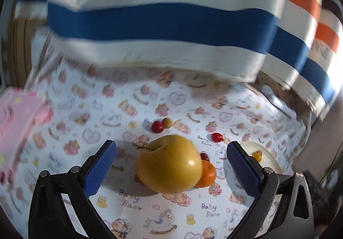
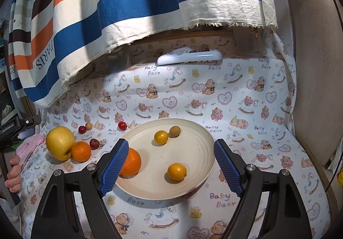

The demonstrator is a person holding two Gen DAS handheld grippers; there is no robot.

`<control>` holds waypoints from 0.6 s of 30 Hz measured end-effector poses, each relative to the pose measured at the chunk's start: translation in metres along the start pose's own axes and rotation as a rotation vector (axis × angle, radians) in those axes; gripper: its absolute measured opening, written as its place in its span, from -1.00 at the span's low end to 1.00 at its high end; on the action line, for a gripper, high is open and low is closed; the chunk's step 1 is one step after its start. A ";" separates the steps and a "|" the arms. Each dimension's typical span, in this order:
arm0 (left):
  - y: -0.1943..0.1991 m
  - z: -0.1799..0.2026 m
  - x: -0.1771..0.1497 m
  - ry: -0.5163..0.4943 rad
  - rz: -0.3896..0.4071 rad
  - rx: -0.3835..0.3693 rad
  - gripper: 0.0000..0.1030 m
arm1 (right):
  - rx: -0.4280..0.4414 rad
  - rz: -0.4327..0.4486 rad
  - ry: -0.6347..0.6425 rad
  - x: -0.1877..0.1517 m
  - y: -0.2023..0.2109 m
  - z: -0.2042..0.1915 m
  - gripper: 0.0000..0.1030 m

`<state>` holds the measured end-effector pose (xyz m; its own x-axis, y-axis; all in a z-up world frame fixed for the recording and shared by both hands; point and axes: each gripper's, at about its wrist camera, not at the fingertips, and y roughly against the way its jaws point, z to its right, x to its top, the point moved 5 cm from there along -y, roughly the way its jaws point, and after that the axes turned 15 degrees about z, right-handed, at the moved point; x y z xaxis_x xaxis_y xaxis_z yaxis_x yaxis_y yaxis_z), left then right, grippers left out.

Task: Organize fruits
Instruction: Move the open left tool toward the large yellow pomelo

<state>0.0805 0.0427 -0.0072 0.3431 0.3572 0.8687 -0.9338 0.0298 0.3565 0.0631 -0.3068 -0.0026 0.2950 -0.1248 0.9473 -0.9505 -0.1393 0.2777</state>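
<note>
left gripper point(image 1: 171, 166): hovering wide over yellow apple point(image 1: 169, 164), nothing pinched | right gripper point(image 2: 171, 166): gaping wide, empty, above cream plate point(image 2: 193, 187) | apple: lying on bear-print cloth point(image 2: 235, 110), touching orange point(image 1: 206, 174)

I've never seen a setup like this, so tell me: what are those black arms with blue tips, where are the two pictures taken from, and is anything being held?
They are two hand-held grippers, each carrying a camera that looks along its fingers. The left gripper frames a yellow apple without touching it; an orange sits against the apple. The right gripper hangs open over a cream plate holding an orange and three smaller fruits. Small red fruits lie on the bear-print cloth. Nothing is held.
</note>
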 end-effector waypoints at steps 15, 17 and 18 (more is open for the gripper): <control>-0.042 -0.022 -0.039 0.186 -0.171 -0.026 0.93 | 0.000 -0.023 0.007 -0.005 -0.003 0.000 0.61; -0.044 -0.019 -0.039 0.181 -0.176 -0.041 0.92 | 0.002 -0.023 0.006 -0.004 -0.003 -0.001 0.61; -0.045 -0.019 -0.040 0.185 -0.180 -0.052 0.92 | 0.002 -0.023 0.006 -0.004 -0.003 -0.001 0.61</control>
<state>0.1073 0.0443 -0.0645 0.4844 0.5060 0.7137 -0.8650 0.1549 0.4772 0.0648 -0.3050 -0.0075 0.3164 -0.1156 0.9416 -0.9432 -0.1440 0.2993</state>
